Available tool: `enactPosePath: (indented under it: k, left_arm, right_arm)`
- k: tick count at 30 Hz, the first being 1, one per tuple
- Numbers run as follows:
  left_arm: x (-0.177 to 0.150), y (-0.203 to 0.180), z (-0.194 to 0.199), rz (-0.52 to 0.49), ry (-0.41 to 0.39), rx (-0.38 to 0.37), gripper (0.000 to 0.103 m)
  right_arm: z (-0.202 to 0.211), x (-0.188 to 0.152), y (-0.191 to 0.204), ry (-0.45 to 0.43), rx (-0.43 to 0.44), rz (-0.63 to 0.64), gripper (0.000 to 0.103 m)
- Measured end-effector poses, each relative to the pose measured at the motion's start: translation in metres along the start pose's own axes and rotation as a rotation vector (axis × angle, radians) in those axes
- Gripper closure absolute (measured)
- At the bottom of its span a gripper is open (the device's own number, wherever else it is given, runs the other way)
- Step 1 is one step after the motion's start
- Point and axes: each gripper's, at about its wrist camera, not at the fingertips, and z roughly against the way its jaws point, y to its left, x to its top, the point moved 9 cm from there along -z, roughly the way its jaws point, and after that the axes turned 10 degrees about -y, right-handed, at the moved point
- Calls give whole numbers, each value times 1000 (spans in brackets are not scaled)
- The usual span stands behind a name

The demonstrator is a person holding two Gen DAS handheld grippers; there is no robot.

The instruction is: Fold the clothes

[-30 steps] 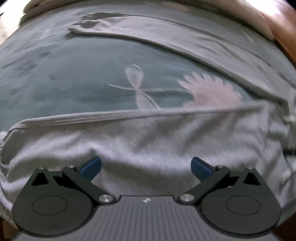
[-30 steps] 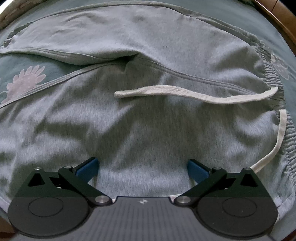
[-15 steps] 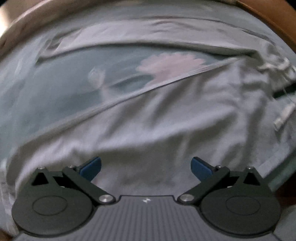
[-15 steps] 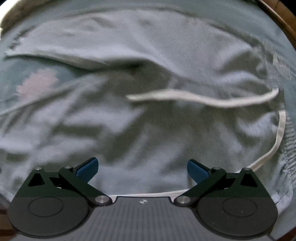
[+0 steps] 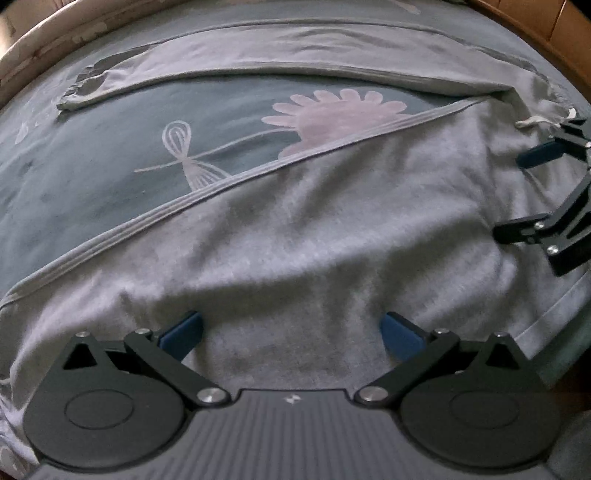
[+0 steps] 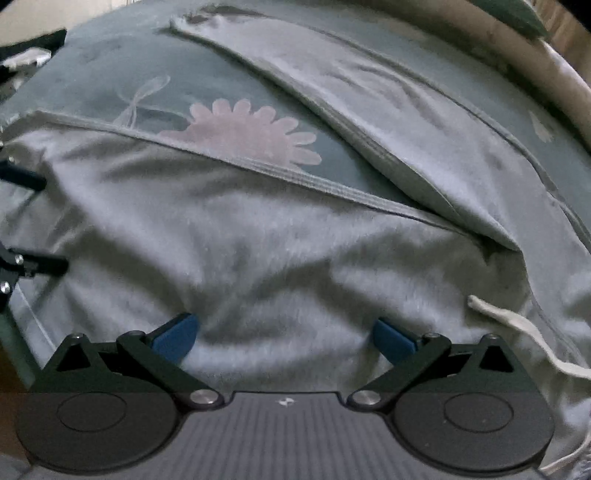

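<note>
Grey sweatpants (image 5: 295, 229) lie spread on a bed (image 5: 110, 177) covered with a teal sheet printed with a pink flower (image 5: 332, 114) and a pale bow (image 5: 184, 155). The two legs part in a V, the sheet showing between them: the near leg runs across the lower half of both views, and the far leg (image 5: 258, 62) stretches along the top, its cuff at the far left in the left wrist view. A white drawstring (image 6: 517, 332) trails over the cloth at the right of the right wrist view.

The left claw (image 5: 293, 332) stands wide open just above the near leg, its blue pads well apart and nothing between them. The right claw (image 6: 282, 332) is likewise spread wide over the same leg, holding nothing. In the left view the right claw shows at the right edge near the waistband; in the right view, parts of the left claw show at the left edge. A wooden bed frame (image 5: 535, 22) borders the top right.
</note>
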Motion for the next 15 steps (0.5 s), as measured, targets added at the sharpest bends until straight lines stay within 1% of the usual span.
enactPosePath:
  k: [2,4,6,10,12,15]
  left_arm:
    - [-1,0,-1,5,2,1,0]
    - [-1,0,-2,14,3,1,0]
    - [0,0,-4,24,4,-3,0]
    - [0,1,-4,27,5,-9,0]
    - [-1,2,-5,31,3,-16,0]
    - [-1,2,-5,33,-2,-16,0]
  right_arm:
    - [10,2,-3,-3,0,3,0]
    - [23,4,-3,-17,35,-4,0]
    - [27,-6,0,10,54,12,0]
    - [9,-34,7,91,83,36,0]
    - [11,-34,5,63,82,12,0]
    - [13,-36,6,46,73,6,0]
